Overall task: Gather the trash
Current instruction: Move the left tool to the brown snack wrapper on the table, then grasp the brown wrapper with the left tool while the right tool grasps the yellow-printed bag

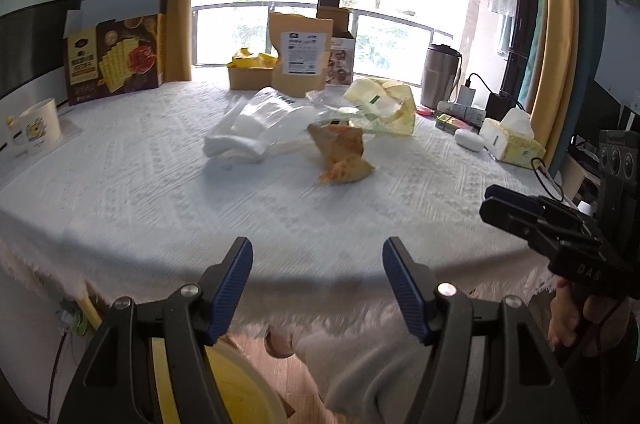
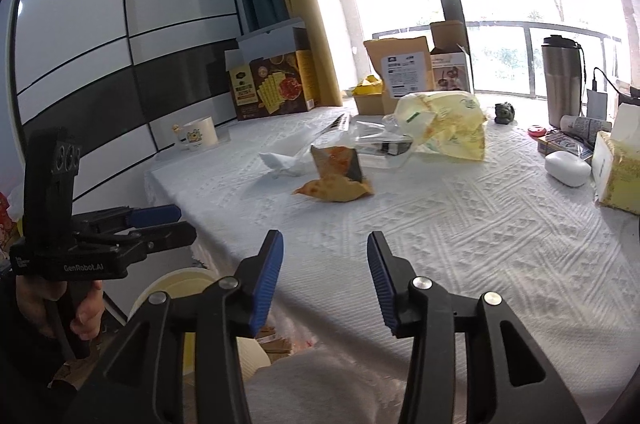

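Observation:
Trash lies mid-table on the white tablecloth (image 1: 160,204): a crumpled orange snack wrapper (image 1: 340,152) (image 2: 336,172), a clear plastic bag (image 1: 264,120) over white tissue (image 1: 228,144), and a pale yellow plastic bag (image 1: 384,104) (image 2: 444,124) behind them. My left gripper (image 1: 318,264) hovers over the table's near edge, open and empty, well short of the wrapper. My right gripper (image 2: 325,256) is also open and empty above the near edge; the left wrist view shows it at the right (image 1: 489,202). The left gripper (image 2: 186,221) appears at the left of the right wrist view. A hand holds each gripper.
A yellow bin (image 1: 236,384) (image 2: 180,284) stands below the table's near edge. At the back are a cracker box (image 1: 116,60), a mug (image 1: 36,128), a brown pouch (image 1: 300,56) and cardboard boxes. To the right: steel tumbler (image 1: 440,76), tissue pack (image 1: 512,140), white case (image 2: 568,168).

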`<move>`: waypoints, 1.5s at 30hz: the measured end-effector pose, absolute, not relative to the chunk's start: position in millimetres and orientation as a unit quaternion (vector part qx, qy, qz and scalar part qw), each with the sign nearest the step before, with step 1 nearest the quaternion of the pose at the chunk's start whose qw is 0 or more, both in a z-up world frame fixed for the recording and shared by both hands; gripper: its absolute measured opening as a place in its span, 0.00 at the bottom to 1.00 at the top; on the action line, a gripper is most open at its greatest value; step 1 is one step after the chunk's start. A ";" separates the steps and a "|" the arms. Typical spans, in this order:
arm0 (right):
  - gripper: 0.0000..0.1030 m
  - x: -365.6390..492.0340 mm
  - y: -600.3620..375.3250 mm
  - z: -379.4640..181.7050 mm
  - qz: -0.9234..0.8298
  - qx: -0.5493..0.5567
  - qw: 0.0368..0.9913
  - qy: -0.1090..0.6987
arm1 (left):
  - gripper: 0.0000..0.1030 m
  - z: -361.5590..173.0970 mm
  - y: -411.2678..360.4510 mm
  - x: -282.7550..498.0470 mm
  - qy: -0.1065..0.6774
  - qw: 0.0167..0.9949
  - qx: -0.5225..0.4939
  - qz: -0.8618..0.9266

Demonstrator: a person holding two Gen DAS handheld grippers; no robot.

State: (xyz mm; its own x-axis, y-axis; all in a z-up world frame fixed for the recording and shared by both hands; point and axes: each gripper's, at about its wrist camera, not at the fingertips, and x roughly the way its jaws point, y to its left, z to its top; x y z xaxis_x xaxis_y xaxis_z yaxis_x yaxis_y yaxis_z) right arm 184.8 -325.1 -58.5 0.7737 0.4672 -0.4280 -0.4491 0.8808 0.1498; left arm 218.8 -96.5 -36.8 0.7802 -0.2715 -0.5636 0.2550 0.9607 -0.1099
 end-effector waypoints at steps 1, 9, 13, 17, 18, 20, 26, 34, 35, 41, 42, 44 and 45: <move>0.41 186.8 -327.3 -57.9 0.242 0.017 0.942 0.233 | 0.66 -36.0 -99.7 222.5 0.300 0.943 -0.014 -0.141; 0.42 202.7 -344.2 -51.2 0.232 0.001 0.943 0.237 | 0.66 -34.8 -123.2 257.4 0.305 0.940 -0.004 -0.151; 0.43 214.6 -348.9 -48.4 0.228 -0.010 0.944 0.238 | 0.66 -34.5 -131.5 279.0 0.307 0.939 -0.007 -0.153; 0.44 226.7 -351.8 -45.5 0.227 -0.014 0.944 0.241 | 0.66 -34.8 -137.9 297.1 0.306 0.940 -0.016 -0.151; 0.44 228.6 -352.1 -45.0 0.228 -0.015 0.944 0.240 | 0.66 -34.6 -139.1 301.3 0.305 0.940 -0.018 -0.151; 0.45 233.6 -352.3 -44.4 0.227 -0.017 0.943 0.240 | 0.66 -34.9 -141.5 309.3 0.304 0.940 -0.020 -0.151; 0.49 255.0 -356.6 -44.4 0.211 -0.019 0.944 0.254 | 0.66 -41.5 -152.0 331.2 0.317 0.936 -0.010 -0.153; 0.50 284.8 -372.5 -38.4 0.188 0.006 0.941 0.283 | 0.66 -47.9 -159.3 357.0 0.332 0.933 -0.014 -0.141; 0.50 287.9 -373.6 -37.6 0.187 0.005 0.940 0.285 | 0.66 -48.0 -159.3 360.8 0.334 0.932 -0.016 -0.140; 0.56 306.1 -377.8 -32.7 0.171 -0.001 0.940 0.295 | 0.66 -54.0 -164.2 379.3 0.355 0.925 -0.016 -0.135; 0.57 310.2 -378.4 -32.0 0.167 -0.001 0.940 0.297 | 0.66 -54.5 -166.2 381.3 0.357 0.925 -0.011 -0.134; 0.58 315.6 -379.1 -31.2 0.162 -0.002 0.940 0.300 | 0.66 -54.7 -168.9 383.3 0.354 0.925 -0.004 -0.136; 0.58 319.1 -379.2 -30.0 0.160 -0.001 0.940 0.300 | 0.66 -54.7 -168.7 384.1 0.353 0.925 -0.003 -0.138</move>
State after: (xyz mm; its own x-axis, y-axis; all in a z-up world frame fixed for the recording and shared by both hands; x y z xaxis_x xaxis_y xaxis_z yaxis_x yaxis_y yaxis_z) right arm 319.1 -379.2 -30.0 0.7680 0.3010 -0.5654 -0.3023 0.9485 0.0943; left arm 384.1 -168.7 -54.7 0.7127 -0.2577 -0.6524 0.2528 0.9619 -0.1037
